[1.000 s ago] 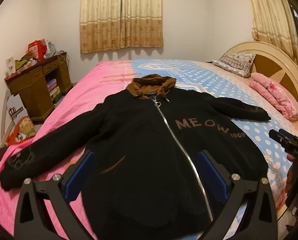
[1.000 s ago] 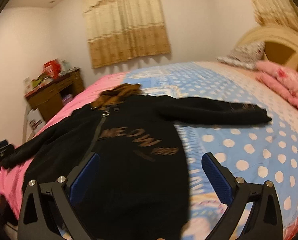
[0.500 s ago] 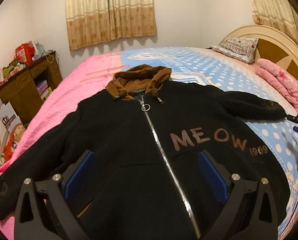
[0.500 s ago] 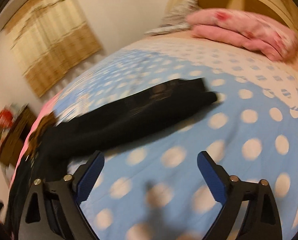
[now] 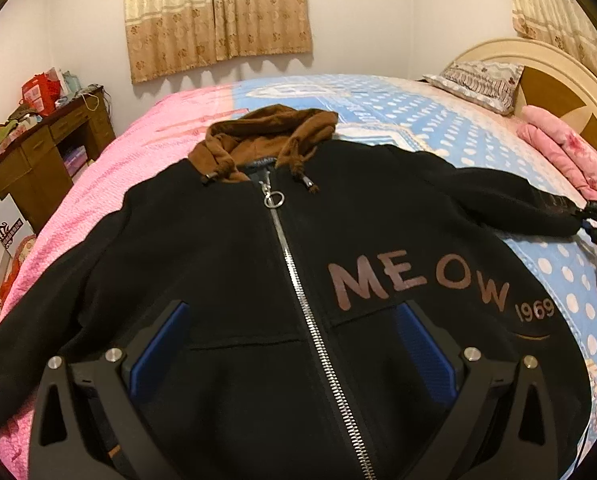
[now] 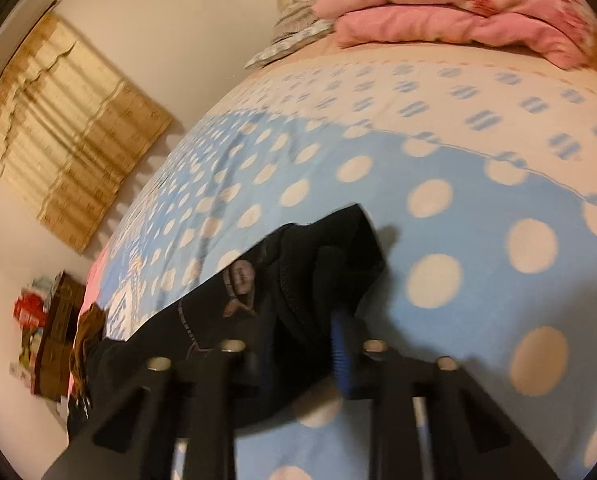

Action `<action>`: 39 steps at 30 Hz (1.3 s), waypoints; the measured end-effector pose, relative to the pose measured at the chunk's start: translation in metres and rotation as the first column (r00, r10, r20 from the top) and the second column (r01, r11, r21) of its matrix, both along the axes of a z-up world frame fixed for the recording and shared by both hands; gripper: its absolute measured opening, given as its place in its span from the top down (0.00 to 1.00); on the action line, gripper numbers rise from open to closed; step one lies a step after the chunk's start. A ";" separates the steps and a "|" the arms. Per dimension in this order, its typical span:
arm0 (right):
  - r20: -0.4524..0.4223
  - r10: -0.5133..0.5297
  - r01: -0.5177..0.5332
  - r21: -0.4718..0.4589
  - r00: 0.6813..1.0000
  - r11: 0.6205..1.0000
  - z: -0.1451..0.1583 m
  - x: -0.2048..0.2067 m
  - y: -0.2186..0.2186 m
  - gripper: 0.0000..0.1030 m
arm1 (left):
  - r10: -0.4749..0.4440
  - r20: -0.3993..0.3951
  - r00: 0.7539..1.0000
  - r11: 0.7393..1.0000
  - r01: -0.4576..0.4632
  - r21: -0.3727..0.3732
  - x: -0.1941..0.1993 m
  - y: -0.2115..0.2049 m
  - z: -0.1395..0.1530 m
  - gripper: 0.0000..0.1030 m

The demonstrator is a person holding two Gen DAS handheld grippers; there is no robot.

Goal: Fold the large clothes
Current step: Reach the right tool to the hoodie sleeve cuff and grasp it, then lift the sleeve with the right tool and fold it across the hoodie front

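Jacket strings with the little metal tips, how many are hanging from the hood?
2. One string hangs at the left side of the brown hood, one string at the right, either side of the zipper. More could hide under the hood.

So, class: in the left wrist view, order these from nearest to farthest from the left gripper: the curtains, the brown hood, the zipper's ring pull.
From the left gripper, which hangs open over the jacket:
1. Ring pull, just ahead, top of the zipper.
2. Brown hood, beyond it, at the collar.
3. Curtains, on the far wall past the bed.
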State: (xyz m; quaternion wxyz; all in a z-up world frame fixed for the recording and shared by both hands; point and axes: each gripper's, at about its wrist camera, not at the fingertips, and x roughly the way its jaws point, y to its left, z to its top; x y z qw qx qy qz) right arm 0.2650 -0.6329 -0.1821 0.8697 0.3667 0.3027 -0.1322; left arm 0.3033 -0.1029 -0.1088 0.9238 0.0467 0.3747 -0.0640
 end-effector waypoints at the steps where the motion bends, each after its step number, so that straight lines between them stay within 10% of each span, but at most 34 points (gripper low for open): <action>1: 0.001 0.000 0.000 -0.014 1.000 1.000 0.002 0.000 0.001 0.82 | -0.002 -0.002 1.000 1.000 0.002 0.003 -0.001 0.000 0.000 0.00; 14: 0.222 0.074 -0.013 -0.266 0.972 0.964 0.158 -0.001 0.049 0.85 | 0.043 0.038 0.998 0.997 -0.041 -0.065 -0.002 0.037 0.017 0.00; 24: 0.236 0.356 -0.179 -0.548 0.904 0.817 0.278 0.045 0.202 0.85 | 0.065 0.061 0.996 0.989 -0.056 -0.137 -0.012 0.068 0.020 0.00; 39: 0.130 0.724 -0.480 -0.668 0.677 0.569 0.252 0.093 0.475 0.85 | 0.139 0.060 0.988 0.975 -0.126 -0.184 -0.013 0.123 0.010 0.00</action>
